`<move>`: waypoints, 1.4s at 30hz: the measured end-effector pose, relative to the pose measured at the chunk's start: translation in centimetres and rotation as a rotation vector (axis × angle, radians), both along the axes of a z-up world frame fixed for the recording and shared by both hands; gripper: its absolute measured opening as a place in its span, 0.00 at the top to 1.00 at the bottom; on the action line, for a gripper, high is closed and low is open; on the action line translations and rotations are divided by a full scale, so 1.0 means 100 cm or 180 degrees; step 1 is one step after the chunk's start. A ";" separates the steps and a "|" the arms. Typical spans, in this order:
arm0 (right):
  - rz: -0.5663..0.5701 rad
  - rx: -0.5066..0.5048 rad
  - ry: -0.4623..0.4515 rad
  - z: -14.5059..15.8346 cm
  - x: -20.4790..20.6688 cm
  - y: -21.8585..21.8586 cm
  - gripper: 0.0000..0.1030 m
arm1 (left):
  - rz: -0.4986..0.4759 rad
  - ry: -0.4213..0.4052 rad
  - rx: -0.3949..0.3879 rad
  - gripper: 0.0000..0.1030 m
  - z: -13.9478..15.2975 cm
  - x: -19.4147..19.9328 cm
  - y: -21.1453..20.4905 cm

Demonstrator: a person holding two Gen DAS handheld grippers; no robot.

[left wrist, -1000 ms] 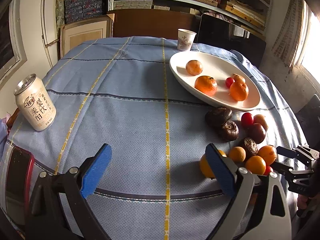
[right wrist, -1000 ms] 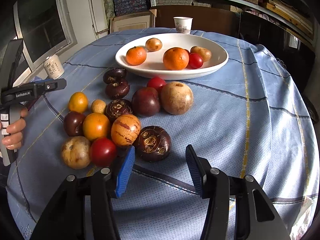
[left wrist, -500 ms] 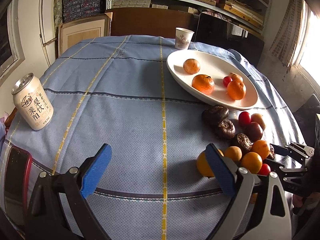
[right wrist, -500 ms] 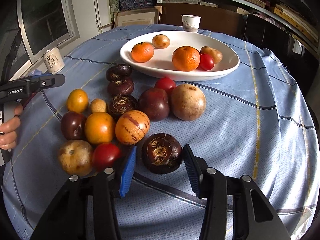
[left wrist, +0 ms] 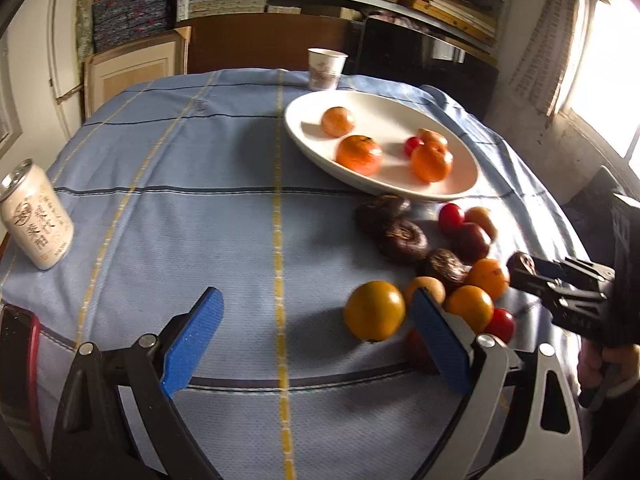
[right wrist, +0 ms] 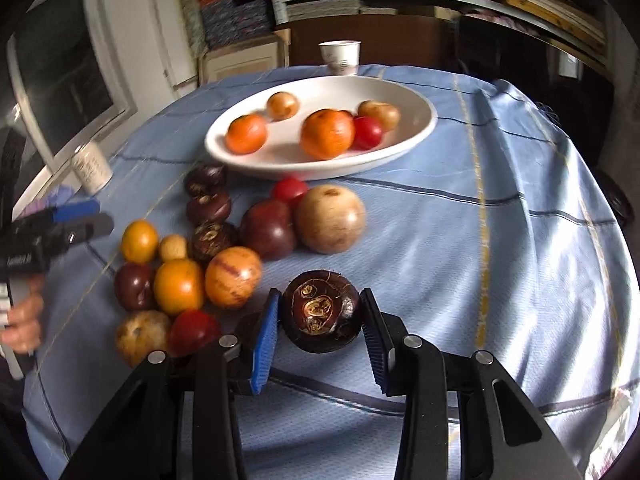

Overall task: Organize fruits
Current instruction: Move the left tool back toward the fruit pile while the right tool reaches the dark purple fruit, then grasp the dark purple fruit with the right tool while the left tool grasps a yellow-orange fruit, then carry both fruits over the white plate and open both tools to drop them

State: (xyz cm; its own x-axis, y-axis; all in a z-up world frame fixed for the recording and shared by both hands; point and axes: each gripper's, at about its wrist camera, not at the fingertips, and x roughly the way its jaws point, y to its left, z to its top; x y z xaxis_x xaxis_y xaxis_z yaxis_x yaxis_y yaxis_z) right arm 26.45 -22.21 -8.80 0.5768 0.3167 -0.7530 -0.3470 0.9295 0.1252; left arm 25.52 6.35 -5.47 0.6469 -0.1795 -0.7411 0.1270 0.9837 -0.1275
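right gripper (right wrist: 320, 316): blue pads clamped on either side of a dark brown water chestnut (right wrist: 322, 312); lifted or resting, can't tell
water chestnut: near side of the white plate (right wrist: 416, 136), well apart from it, just right of the loose fruit pile; also seen at the right gripper's tip in the left wrist view (left wrist: 522, 265)
left gripper (left wrist: 316, 332): pads spread wide, nothing between them; over bare blue tablecloth (left wrist: 180, 216), near-left of the plate
yellow-orange fruit (left wrist: 374, 310): just beside the left gripper's right pad; touching it or not, can't tell
white plate: far side of the table; holds two mandarins, a red cherry tomato (right wrist: 367, 133), two small tan fruits
loose pile: on the cloth at the plate's near edge – dark chestnuts, purple plums, orange and red rounds, big tan fruit (right wrist: 331, 218)
paper cup (right wrist: 340, 56): behind the plate, at the table's far edge
drink can (left wrist: 34, 220): far left of the plate, upright
red phone (left wrist: 16, 356): near-left table edge, well away from the plate
focus: both views a bit motion-blurred
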 end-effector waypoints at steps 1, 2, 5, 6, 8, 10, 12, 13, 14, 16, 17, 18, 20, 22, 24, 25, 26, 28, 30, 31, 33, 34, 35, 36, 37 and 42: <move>-0.0026 0.0028 0.0020 -0.001 0.001 -0.002 0.61 | -0.0053 0.0006 -0.0015 0.17 -0.001 0.000 -0.004; -0.0042 0.0058 0.0039 -0.001 0.002 -0.004 0.61 | -0.0089 0.0021 -0.0028 0.20 -0.001 0.000 -0.008; -0.0032 0.0056 0.0026 0.000 0.001 -0.003 0.61 | -0.0197 0.0084 -0.0069 0.32 -0.005 0.002 -0.017; -0.0019 0.0059 0.0024 0.000 0.000 -0.002 0.61 | -0.0215 0.0101 -0.0074 0.36 -0.007 0.003 -0.020; 0.0003 0.0057 0.0025 0.000 0.000 -0.001 0.61 | -0.0218 0.0133 -0.0107 0.38 -0.008 0.005 -0.021; 0.0015 0.0036 0.0022 0.000 -0.001 0.001 0.61 | -0.0215 0.0184 -0.0186 0.47 -0.010 0.008 -0.021; 0.0017 0.0030 0.0019 0.000 -0.001 0.001 0.61 | -0.0218 0.0259 -0.0291 0.50 -0.013 0.012 -0.020; 0.0017 0.0035 0.0018 0.000 -0.003 0.001 0.61 | -0.0208 0.0304 -0.0337 0.50 -0.015 0.015 -0.019; 0.0015 0.0043 0.0019 0.000 -0.003 0.001 0.61 | -0.0197 0.0320 -0.0348 0.50 -0.016 0.016 -0.018; 0.0007 0.0046 0.0016 0.001 -0.003 0.000 0.61 | -0.0163 0.0351 -0.0363 0.51 -0.018 0.019 -0.018; 0.0004 0.0047 0.0017 0.001 -0.003 0.000 0.61 | -0.0157 0.0367 -0.0381 0.51 -0.018 0.021 -0.018; -0.0001 0.0051 0.0019 0.001 -0.003 -0.001 0.61 | -0.0153 0.0389 -0.0414 0.51 -0.019 0.022 -0.017; -0.0006 0.0056 0.0025 0.001 -0.002 -0.001 0.61 | -0.0156 0.0439 -0.0445 0.54 -0.022 0.025 -0.018; -0.0014 0.0058 0.0028 0.001 -0.002 -0.002 0.61 | -0.0151 0.0501 -0.0440 0.63 -0.026 0.028 -0.020; -0.0018 0.0061 0.0025 0.001 -0.002 -0.002 0.61 | -0.0163 0.0544 -0.0443 0.64 -0.029 0.030 -0.021; -0.0020 0.0060 0.0022 0.001 -0.002 -0.002 0.61 | -0.0162 0.0541 -0.0438 0.64 -0.029 0.030 -0.022; -0.0020 0.0058 0.0025 0.001 -0.002 -0.002 0.61 | -0.0164 0.0536 -0.0430 0.64 -0.030 0.030 -0.021; -0.0023 0.0051 0.0037 0.001 -0.002 -0.003 0.61 | -0.0166 0.0527 -0.0421 0.64 -0.030 0.029 -0.022; -0.0028 0.0039 0.0035 0.001 -0.002 -0.003 0.61 | -0.0170 0.0519 -0.0412 0.64 -0.030 0.029 -0.021; -0.0030 0.0039 0.0034 0.001 -0.002 -0.003 0.61 | -0.0169 0.0514 -0.0410 0.64 -0.030 0.028 -0.021; -0.0037 0.0039 0.0027 0.001 -0.001 -0.004 0.61 | -0.0156 0.0490 -0.0388 0.64 -0.028 0.026 -0.021; -0.0039 0.0039 0.0022 0.001 -0.001 -0.004 0.61 | -0.0147 0.0471 -0.0371 0.64 -0.026 0.025 -0.021; -0.0040 0.0043 0.0016 0.001 -0.002 -0.004 0.61 | -0.0135 0.0437 -0.0351 0.64 -0.025 0.024 -0.021; -0.0041 0.0054 0.0008 0.002 -0.002 -0.004 0.61 | -0.0118 0.0395 -0.0327 0.64 -0.022 0.022 -0.021; -0.0039 0.0069 0.0001 0.002 -0.002 -0.005 0.61 | -0.0106 0.0362 -0.0308 0.64 -0.020 0.021 -0.020; 0.0015 0.0199 -0.0142 0.011 -0.005 -0.007 0.61 | -0.0085 0.0206 -0.0276 0.64 -0.008 0.012 -0.018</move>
